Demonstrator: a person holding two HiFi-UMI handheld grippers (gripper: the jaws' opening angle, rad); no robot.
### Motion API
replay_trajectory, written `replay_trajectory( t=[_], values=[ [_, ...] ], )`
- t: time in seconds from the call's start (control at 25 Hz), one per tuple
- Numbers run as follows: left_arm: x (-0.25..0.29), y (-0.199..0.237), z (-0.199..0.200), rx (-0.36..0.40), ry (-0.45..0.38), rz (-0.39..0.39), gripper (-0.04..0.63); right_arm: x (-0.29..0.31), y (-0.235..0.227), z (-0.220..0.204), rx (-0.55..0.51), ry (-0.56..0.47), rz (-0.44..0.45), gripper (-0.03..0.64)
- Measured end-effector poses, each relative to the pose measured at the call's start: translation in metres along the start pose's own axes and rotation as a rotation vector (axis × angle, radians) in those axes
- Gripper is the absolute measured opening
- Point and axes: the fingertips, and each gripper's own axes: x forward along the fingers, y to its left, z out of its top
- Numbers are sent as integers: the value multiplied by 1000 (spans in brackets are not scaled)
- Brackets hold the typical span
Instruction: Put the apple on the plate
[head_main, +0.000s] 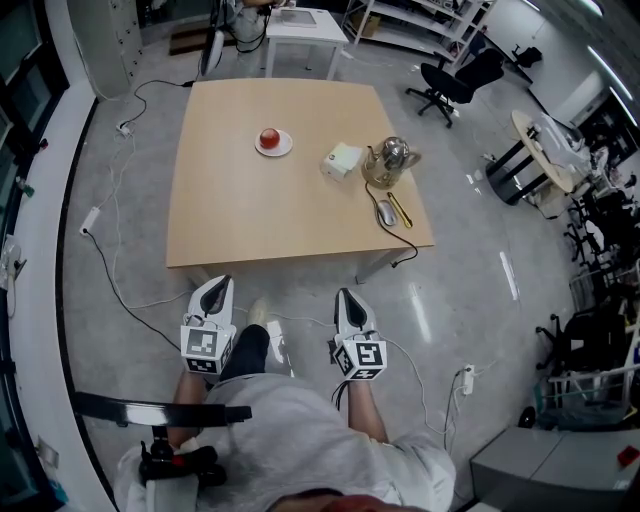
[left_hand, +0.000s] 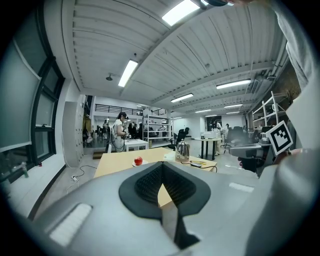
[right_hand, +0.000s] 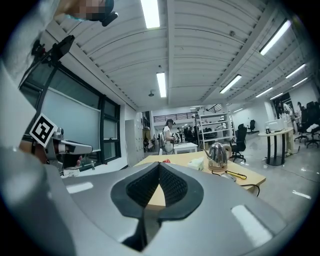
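A red apple rests on a small white plate at the far middle of the wooden table. Both grippers hang close to the person's body, short of the table's near edge and well apart from the apple. The left gripper points toward the table with its jaws together and nothing between them. The right gripper is likewise shut and empty. In the left gripper view the apple shows beyond the left gripper. Beyond the right gripper in the right gripper view, the apple is a small red spot.
On the table's right side stand a pale tissue box and a steel kettle, with a mouse and a yellow tool nearer. A cable hangs off that edge. A white table and a black office chair stand behind.
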Motion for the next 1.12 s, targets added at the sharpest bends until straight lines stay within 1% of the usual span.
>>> replay_trajectory(
  t=[0.4,1.12],
  values=[
    [-2,-2,2,5,-7,-8,20,-1,4,0,3,-7,4,6],
    [-7,3,-1,2,-6,3,20,0,10,-2,-4,-2,12,6]
  ],
)
